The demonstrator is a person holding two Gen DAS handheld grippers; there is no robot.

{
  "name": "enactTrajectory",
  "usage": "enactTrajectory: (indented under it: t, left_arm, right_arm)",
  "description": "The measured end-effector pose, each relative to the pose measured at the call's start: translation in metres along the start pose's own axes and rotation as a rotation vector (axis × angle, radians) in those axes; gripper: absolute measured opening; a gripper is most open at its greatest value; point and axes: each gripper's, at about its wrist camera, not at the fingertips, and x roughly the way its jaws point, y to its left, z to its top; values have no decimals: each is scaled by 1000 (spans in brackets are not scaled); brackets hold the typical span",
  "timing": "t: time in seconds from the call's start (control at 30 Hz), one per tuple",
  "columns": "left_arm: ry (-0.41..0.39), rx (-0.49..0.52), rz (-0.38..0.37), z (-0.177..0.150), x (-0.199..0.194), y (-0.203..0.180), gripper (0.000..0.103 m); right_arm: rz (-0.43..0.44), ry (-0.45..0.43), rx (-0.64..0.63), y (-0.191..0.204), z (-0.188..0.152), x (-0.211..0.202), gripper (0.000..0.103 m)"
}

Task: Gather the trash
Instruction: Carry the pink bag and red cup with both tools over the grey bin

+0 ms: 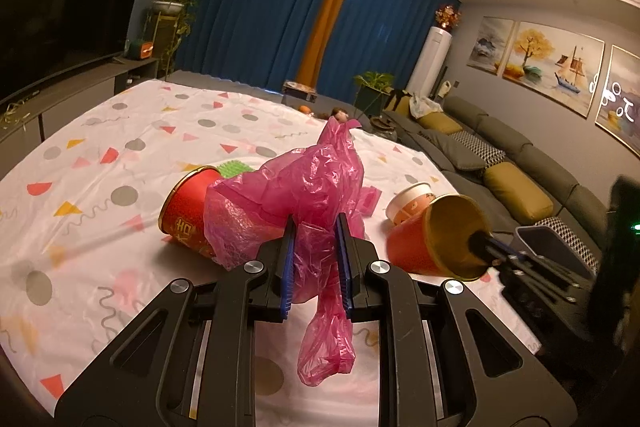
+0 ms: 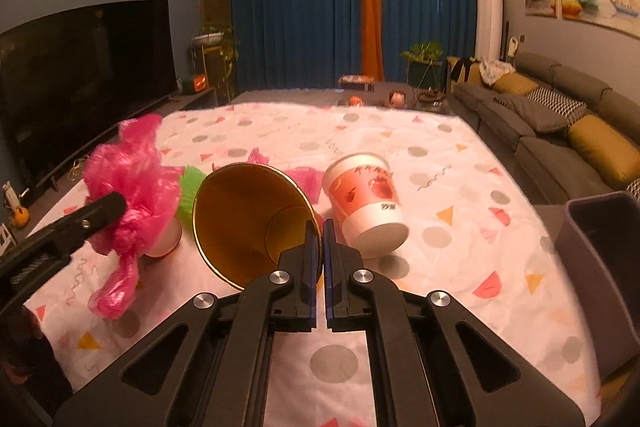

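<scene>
My left gripper [image 1: 316, 227] is shut on a crumpled pink plastic bag [image 1: 304, 183], held above the table; the bag also shows in the right wrist view [image 2: 132, 183]. My right gripper [image 2: 319, 229] is shut on the rim of a red paper cup with a gold inside [image 2: 256, 223], lifted off the table; the left wrist view shows it too [image 1: 432, 239]. A second red cup [image 1: 186, 211] lies on its side behind the bag. A white cup with apple prints [image 2: 366, 203] lies on its side next to the held cup. Something green [image 2: 190, 193] lies behind the bag.
The table wears a white patterned cloth [image 2: 460, 211]. A grey bin [image 2: 600, 267] stands at the table's right edge. A grey sofa [image 2: 560, 131] runs along the right, a television [image 2: 80, 79] stands on the left, blue curtains hang behind.
</scene>
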Motion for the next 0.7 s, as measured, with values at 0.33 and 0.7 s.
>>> enactTrajectory:
  t: [0.33,0.7]
  left_arm:
    - [-20,49,-12,-3,-2,-9,17]
    - [-16,117,-45,-5,-21,-50,17]
  right_arm:
    - [-40,-77,1,-15,-2,-52,4]
    - [-108,-160,20,-57,-5,-110,4]
